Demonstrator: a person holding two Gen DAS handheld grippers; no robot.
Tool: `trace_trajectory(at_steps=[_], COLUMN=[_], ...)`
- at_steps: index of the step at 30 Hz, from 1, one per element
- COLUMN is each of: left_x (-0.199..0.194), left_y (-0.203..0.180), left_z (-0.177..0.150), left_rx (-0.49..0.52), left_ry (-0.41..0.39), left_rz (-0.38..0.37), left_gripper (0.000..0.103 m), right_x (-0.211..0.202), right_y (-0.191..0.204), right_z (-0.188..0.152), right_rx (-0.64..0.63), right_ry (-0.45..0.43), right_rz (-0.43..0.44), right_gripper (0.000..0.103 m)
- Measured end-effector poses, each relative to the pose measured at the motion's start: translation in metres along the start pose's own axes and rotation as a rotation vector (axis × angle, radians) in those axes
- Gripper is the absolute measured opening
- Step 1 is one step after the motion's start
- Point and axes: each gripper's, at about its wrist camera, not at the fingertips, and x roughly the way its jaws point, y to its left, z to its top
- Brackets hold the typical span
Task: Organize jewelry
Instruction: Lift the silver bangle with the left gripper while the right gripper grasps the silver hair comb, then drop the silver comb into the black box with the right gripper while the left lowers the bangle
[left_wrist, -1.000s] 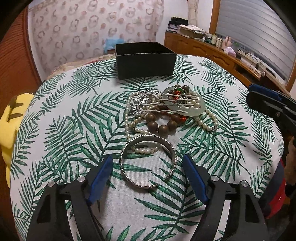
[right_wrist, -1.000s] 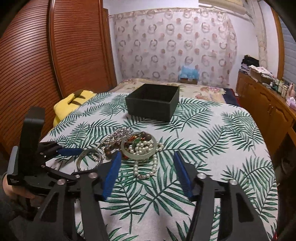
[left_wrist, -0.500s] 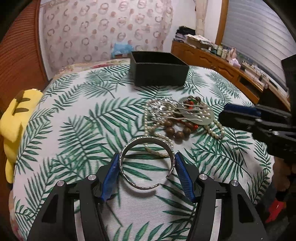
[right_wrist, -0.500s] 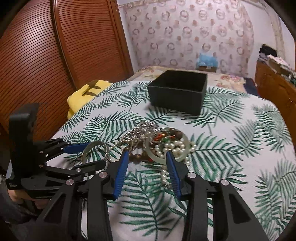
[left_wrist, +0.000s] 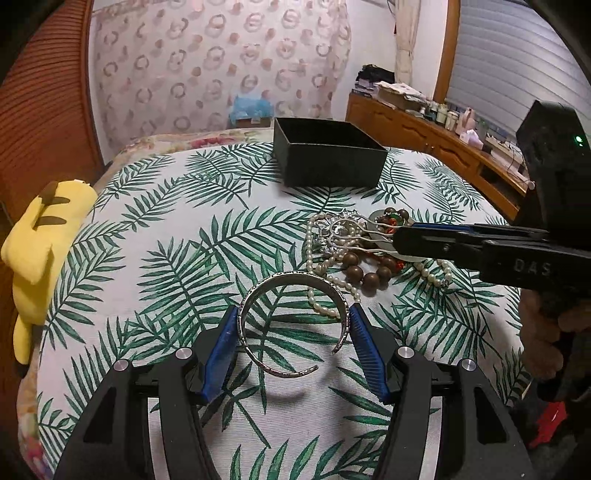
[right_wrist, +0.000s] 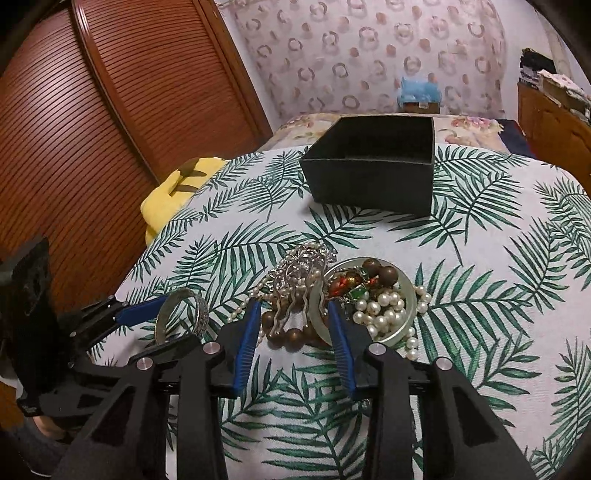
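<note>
Left hand-held gripper (left_wrist: 291, 325) clamped on silver cuff bangle (left_wrist: 291, 325), blue pads (left_wrist: 221, 350) pressing both sides, bangle at near edge of leaf-print table (left_wrist: 147, 266). Right hand-held gripper (right_wrist: 291, 325) not yet gripping, jaws just been closing over jewelry pile (right_wrist: 332, 291) w/ silver hair comb (right_wrist: 291, 306) & wooden beads (right_wrist: 291, 336) between. Black box (right_wrist: 373, 166) beyond pile, well apart.

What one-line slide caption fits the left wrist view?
Left gripper clamps a silver cuff bracelet above the palm-print cloth; black box waits beyond the jewelry pile.
</note>
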Motion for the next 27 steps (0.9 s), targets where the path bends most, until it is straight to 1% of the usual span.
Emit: trace_trajectory(at_steps=[2,3,8,11,13,14,15,19,23,27], left_x=[0.000,0.000,0.000,0.000,-0.001,-0.002,-0.002,-0.002,-0.002,-0.004], left_y=[0.000,0.000,0.000,0.000,-0.001,-0.002,-0.002,-0.004,-0.004,-0.002], left_z=[0.000,0.000,0.000,0.000,-0.001,-0.001,-0.001,-0.001,0.001,0.008], left_rx=[-0.001,-0.001,0.000,0.001,0.003,0.004,0.005,0.005,0.003,0.005], left_ry=[0.000,0.000,-0.001,-0.003,-0.006,-0.006,-0.007,-0.008,-0.014,-0.039], left_rz=[0.000,-0.001,0.000,0.002,0.003,0.004,0.004,0.005,0.010,0.024], left_gripper=[0.057,0.057,0.057,0.057,0.057,0.057,0.057,0.057,0.057,0.057], right_x=[0.003,0.003,0.005,0.002,0.001,-0.001,-0.001,-0.004,-0.006,-0.011], right_y=[-0.001,-0.001,-0.002,-0.002,-0.001,0.000,0.000,0.005,0.008,0.014], right_z=[0.002,0.003,0.007,0.008,0.009,0.009,0.010,0.014,0.016,0.022], right_rx=[0.010,0.015,0.021,0.022,0.019,0.015,0.011,-0.007,-0.031,-0.073], right_ry=[0.005,0.006,0.006,-0.003,-0.009,-0.012,-0.015,-0.025,-0.041,-0.058], right_rz=[0.000,0.002,-0.011,-0.016,-0.012,-0.014,-0.019,-0.021,-0.024,-0.044], right_gripper=[0.036,0.032,0.028,0.023,0.021,0.017,0.009,0.008,0.003,0.002])
